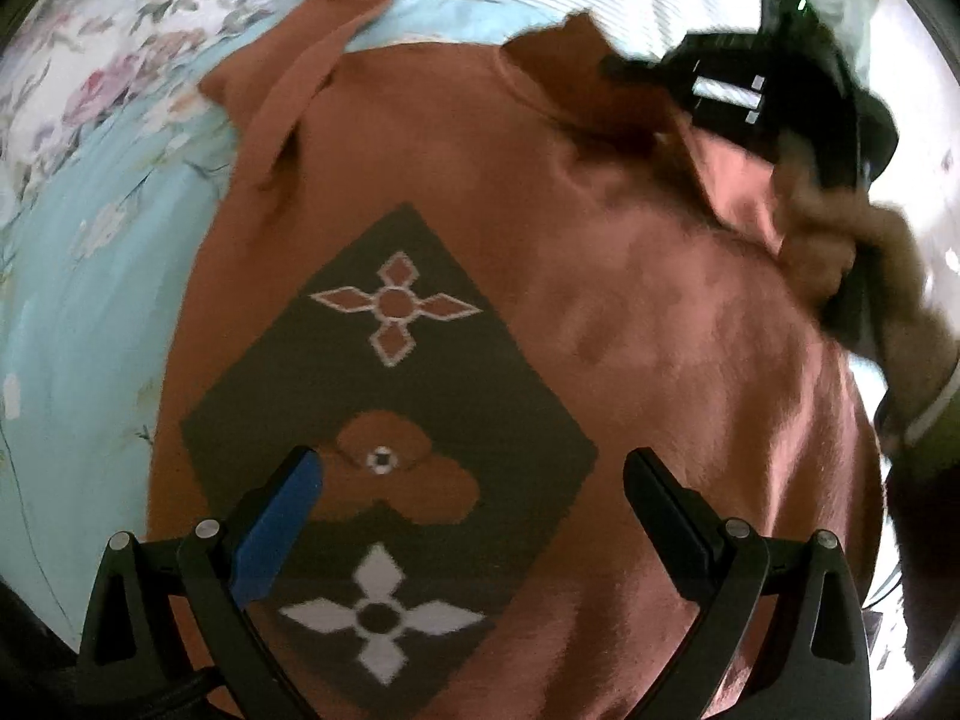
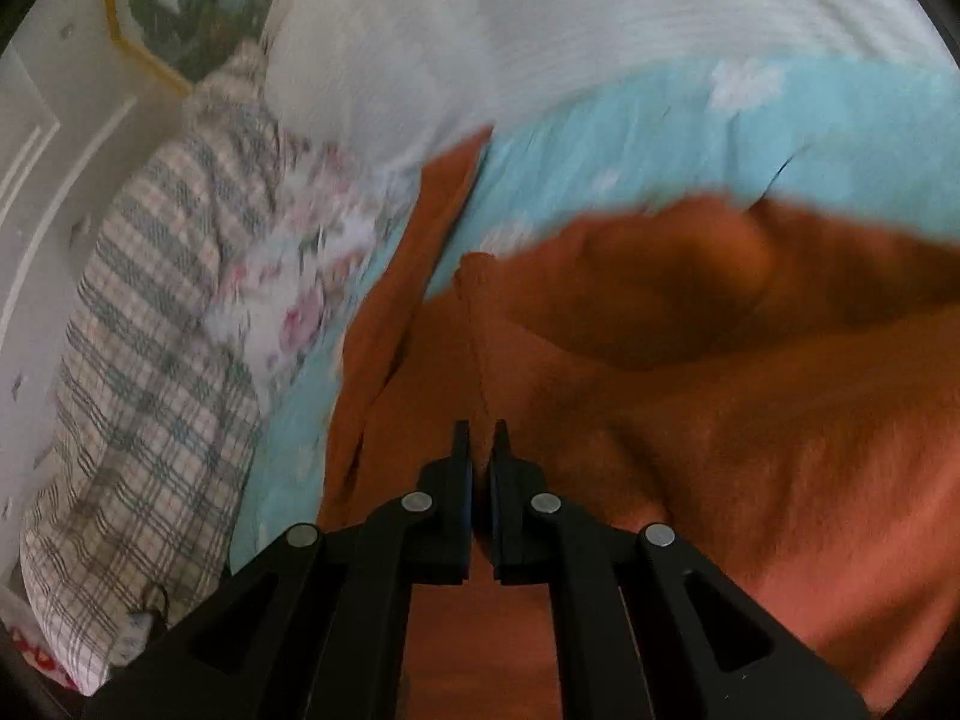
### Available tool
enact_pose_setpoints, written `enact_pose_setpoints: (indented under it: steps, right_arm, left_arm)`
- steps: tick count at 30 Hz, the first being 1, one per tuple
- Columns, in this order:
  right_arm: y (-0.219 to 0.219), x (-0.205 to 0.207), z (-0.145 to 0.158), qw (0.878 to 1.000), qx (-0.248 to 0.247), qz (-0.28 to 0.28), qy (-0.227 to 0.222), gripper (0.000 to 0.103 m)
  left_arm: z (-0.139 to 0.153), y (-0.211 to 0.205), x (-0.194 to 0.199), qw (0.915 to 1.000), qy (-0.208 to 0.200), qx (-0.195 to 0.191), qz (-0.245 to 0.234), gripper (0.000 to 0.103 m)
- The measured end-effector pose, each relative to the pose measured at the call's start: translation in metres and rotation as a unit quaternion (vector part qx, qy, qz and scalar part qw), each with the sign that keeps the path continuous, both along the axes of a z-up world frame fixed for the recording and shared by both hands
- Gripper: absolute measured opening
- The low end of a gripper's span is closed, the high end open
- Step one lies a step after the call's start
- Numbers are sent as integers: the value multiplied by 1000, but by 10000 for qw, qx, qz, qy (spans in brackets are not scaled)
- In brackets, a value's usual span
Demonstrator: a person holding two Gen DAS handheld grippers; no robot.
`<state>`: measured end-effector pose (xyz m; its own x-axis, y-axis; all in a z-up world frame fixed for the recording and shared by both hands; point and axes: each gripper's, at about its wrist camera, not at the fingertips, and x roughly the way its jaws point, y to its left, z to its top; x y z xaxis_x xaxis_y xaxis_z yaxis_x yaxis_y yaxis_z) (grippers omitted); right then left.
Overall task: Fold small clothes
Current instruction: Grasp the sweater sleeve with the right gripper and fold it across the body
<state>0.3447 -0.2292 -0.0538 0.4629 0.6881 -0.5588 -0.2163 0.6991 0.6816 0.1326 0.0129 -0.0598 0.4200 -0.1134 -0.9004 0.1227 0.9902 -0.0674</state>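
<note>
Your right tool (image 2: pixel 477 438) is clenched on a pinch of the rust-orange knitted sweater with the dark diamond panel (image 1: pixel 540 276), near its far shoulder, lifting that edge. Your left tool (image 1: pixel 471 468) hangs released over the diamond panel, its fingers wide apart and gripping nothing. The sweater lies spread on the pale blue floral bedsheet (image 1: pixel 78 312), one sleeve (image 1: pixel 312 60) flopped toward the striped white bedding (image 2: pixel 600 30). You seem to be on the first fold; next, carry the pinched side across the body, keeping the left tool ready to pin the cloth.
</note>
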Motion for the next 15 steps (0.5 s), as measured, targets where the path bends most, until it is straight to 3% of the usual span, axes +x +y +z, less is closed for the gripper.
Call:
enact_pose_setpoints:
  steps: [4,6,8,15]
  right_arm:
    - [28,5,-19,9992,-27,294,251,11]
    - [29,3,-27,9986,104,330,406,24]
    - [19,-6,-22,9990,240,244,301,54]
    - [-39,-52,6,9987,270,-423,-50,57]
  left_arm:
    - [-8,8,9,9997,-13,-230,111,101]
    - [-13,9,15,9995,-67,-280,123,101]
    - [-16,11,24,9992,-124,-360,117,101]
    - [-37,-2,97,9942,-75,-1071,-66,101]
